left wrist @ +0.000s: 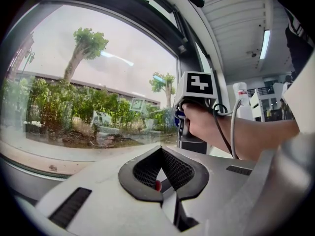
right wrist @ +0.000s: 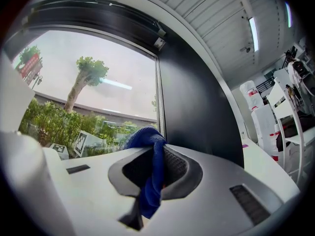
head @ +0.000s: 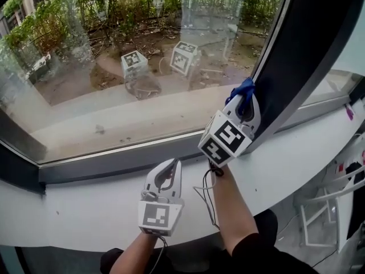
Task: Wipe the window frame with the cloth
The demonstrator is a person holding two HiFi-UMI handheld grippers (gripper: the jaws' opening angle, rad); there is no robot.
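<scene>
My right gripper is at the window frame, with the cloth between its jaws. My left gripper is lower and to the left, over the sill, before the glass.

Two grippers, left gripper and right gripper, one blue cloth, one window frame

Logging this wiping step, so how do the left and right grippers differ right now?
The right gripper is shut on a blue cloth; the left gripper is shut on nothing. The right gripper is raised against the dark window frame; the left gripper sits lower, over the white sill. Both are white with a marker cube.
</scene>
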